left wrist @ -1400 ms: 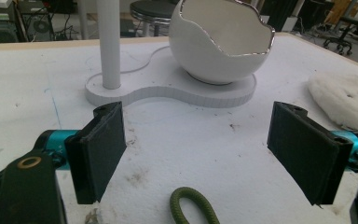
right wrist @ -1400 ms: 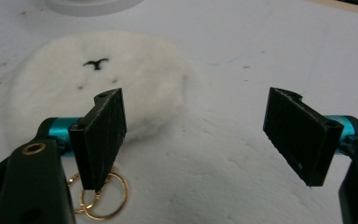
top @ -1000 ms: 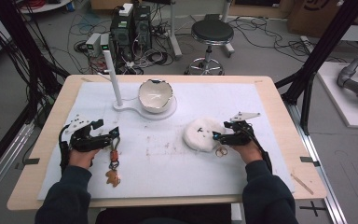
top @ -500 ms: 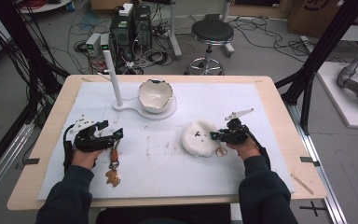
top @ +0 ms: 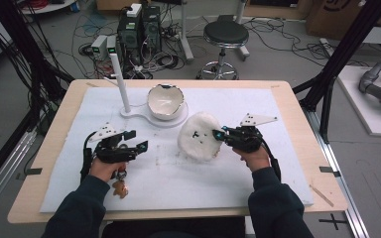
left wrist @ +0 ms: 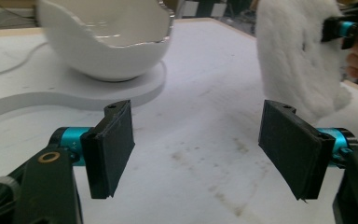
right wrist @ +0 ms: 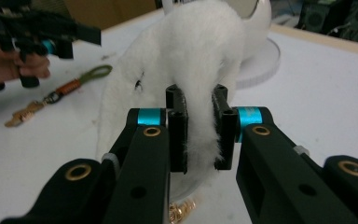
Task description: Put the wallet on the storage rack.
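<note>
A white fluffy plush [top: 197,136] is tipped up on its edge right of the table's middle. My right gripper [top: 219,135] is shut on its rim, and the fur is pinched between the pads [right wrist: 200,126]. My left gripper [top: 136,140] hovers over the white mat at the left, pointing toward the plush [left wrist: 293,51]. Its jaws [left wrist: 200,144] stand open with nothing between them and have just been closing a little. A key bunch on a leather and green strap [top: 120,186] lies by the left hand.
A white egg-shaped bowl [top: 165,101] sits on a flat white base [top: 176,120] with an upright post [top: 120,82] at the back middle. Something small and gold [right wrist: 184,212] lies under the plush. The white mat [top: 278,168] covers the wooden table.
The right gripper closed on the plush and drew it up and to the left, so it went from lying flat to tilted on edge. The left gripper moved right toward the middle.
</note>
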Demonstrator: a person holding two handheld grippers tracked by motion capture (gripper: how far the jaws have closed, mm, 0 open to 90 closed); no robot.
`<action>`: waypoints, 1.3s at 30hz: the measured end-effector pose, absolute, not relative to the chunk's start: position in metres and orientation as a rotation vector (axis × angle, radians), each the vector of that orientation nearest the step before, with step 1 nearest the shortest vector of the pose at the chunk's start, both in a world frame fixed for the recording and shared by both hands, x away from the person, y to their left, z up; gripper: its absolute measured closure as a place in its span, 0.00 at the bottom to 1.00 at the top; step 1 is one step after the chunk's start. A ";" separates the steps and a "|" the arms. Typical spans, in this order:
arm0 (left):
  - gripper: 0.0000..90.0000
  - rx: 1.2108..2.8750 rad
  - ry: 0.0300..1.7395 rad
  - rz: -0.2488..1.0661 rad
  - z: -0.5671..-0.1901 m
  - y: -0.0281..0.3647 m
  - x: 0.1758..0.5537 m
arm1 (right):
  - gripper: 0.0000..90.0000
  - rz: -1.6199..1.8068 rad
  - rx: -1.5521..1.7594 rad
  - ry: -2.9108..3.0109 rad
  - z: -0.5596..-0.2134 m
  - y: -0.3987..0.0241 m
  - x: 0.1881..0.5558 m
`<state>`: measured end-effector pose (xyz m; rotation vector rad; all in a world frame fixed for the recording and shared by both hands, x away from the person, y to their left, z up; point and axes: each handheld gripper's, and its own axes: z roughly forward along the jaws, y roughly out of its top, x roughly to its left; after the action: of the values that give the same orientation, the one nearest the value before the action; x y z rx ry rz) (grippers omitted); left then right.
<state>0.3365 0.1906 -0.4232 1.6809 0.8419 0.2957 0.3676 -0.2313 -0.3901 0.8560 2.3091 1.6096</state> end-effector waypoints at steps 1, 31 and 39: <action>0.29 1.685 0.823 0.279 -0.423 0.186 0.336 | 0.90 1.635 0.844 2.289 -0.389 -0.227 0.366; 0.85 1.716 0.540 0.112 -0.416 0.161 0.331 | 0.41 1.644 0.799 2.555 -0.414 -0.188 0.375; 0.85 1.749 0.549 0.097 -0.418 0.158 0.332 | 0.78 1.686 0.661 2.644 -0.412 -0.184 0.372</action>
<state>0.3318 0.1583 -0.4177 1.7494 0.5493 0.0966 0.3716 -0.1835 -0.4124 0.6609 2.6439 1.6863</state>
